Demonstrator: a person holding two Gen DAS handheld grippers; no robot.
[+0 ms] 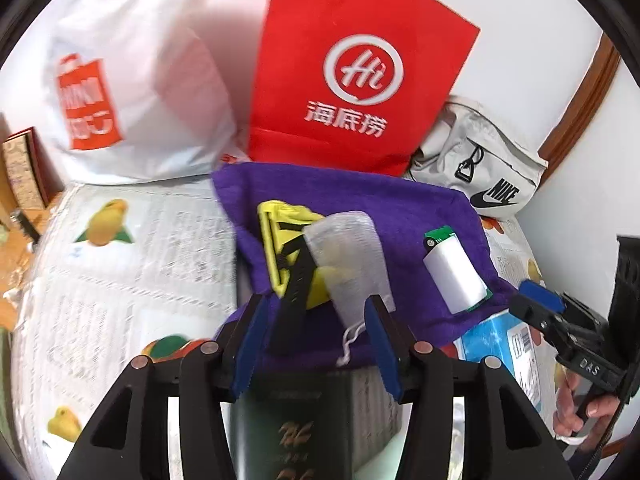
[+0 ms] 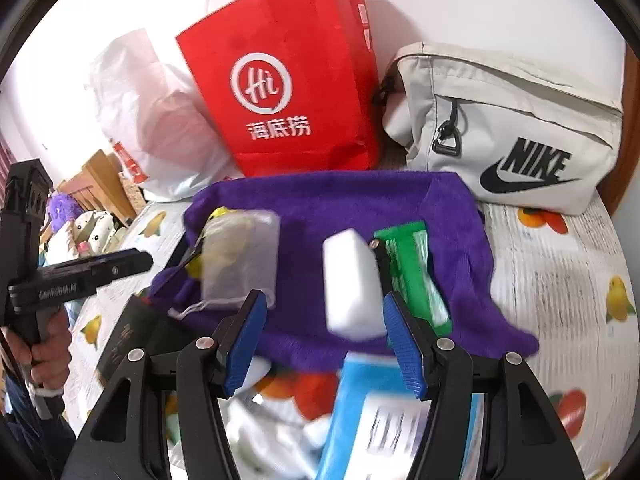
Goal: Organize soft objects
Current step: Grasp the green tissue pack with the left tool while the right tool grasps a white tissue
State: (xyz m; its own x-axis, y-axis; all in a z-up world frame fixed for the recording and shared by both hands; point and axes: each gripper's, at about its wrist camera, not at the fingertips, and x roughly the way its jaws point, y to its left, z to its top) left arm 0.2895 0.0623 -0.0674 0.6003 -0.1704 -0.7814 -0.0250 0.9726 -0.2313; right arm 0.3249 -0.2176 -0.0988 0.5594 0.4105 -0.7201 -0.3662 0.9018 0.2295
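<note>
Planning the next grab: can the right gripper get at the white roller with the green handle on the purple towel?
Probably yes. The right gripper is open, and the white roller with the green handle lies uncovered on the purple towel, right ahead of its fingers.

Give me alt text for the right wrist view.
The open right gripper hovers over a purple towel holding a white lint roller and a mesh pouch. Behind stand a red Haidilao bag and a white Nike bag; the left gripper enters at left.
</note>
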